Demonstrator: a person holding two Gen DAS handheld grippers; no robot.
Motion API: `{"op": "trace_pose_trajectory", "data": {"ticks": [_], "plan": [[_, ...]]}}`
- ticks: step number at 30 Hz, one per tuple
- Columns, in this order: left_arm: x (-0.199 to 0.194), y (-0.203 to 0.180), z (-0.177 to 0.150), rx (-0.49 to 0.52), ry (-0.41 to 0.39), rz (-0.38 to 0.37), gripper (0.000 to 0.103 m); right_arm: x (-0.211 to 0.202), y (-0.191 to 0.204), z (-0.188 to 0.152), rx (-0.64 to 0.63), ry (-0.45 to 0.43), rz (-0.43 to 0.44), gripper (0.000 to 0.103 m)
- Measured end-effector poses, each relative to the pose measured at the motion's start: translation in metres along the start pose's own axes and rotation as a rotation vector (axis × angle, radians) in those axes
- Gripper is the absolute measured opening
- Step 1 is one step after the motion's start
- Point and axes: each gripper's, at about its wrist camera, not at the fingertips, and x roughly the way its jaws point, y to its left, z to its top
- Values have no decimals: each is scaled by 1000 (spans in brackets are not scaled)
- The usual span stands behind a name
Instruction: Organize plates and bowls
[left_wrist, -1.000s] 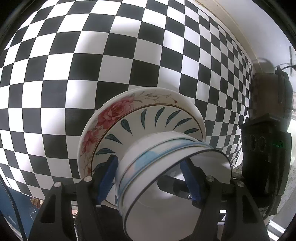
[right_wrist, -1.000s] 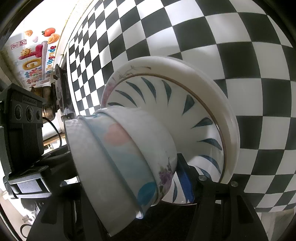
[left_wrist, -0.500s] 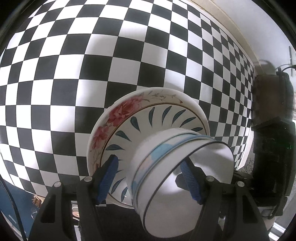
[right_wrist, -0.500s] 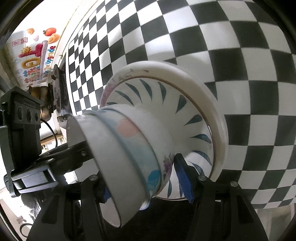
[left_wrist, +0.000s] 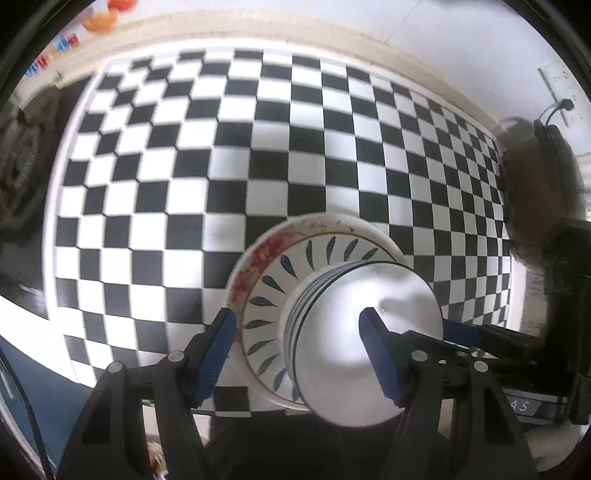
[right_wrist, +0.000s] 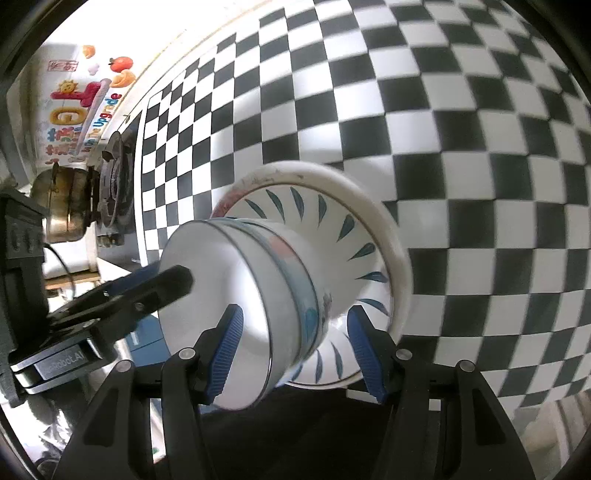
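Two stacked plates sit on the checkered cloth: a flowered plate (left_wrist: 258, 254) under a leaf-pattern plate (left_wrist: 273, 288) (right_wrist: 354, 236). Nested white bowls (left_wrist: 354, 328) (right_wrist: 258, 291) stand on them. My left gripper (left_wrist: 299, 350) is open, its jaws either side of the bowls' near side, with one blue pad over the bowl's inside. My right gripper (right_wrist: 295, 347) is open, its jaws straddling the bowls' rim. The left gripper's finger (right_wrist: 162, 284) shows reaching into the bowl in the right wrist view.
Black-and-white checkered cloth (left_wrist: 221, 155) covers the counter. A gas burner (right_wrist: 114, 188) with a metal pot (right_wrist: 59, 206) stands at one end. A dark kettle-like object (left_wrist: 535, 192) stands at the other end by the wall.
Both grippers pulled back and up from the stack. The bowls, tilted before, now sit flatter on the plates. The jaws stand wider and off the bowls.
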Motion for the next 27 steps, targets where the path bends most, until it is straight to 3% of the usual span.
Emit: {"op": "trace_pose_trajectory", "data": {"ticks": [9, 12, 14, 18, 27], "plan": [[-49, -12, -23, 68, -187, 141, 68, -63, 27, -38, -85, -163, -142, 62], [-64, -13, -30, 67, -238, 155, 72, -82, 38, -51, -101, -220, -183, 80], [-75, -13, -35, 69, -278, 160, 85, -92, 44, -58, -103, -251, -196, 84], [-90, -18, -44, 90, -330, 172, 93, -116, 58, -74, -122, -329, -246, 85], [-114, -24, -65, 73, -392, 156, 94, -147, 75, -100, -107, -445, -290, 87]]}}
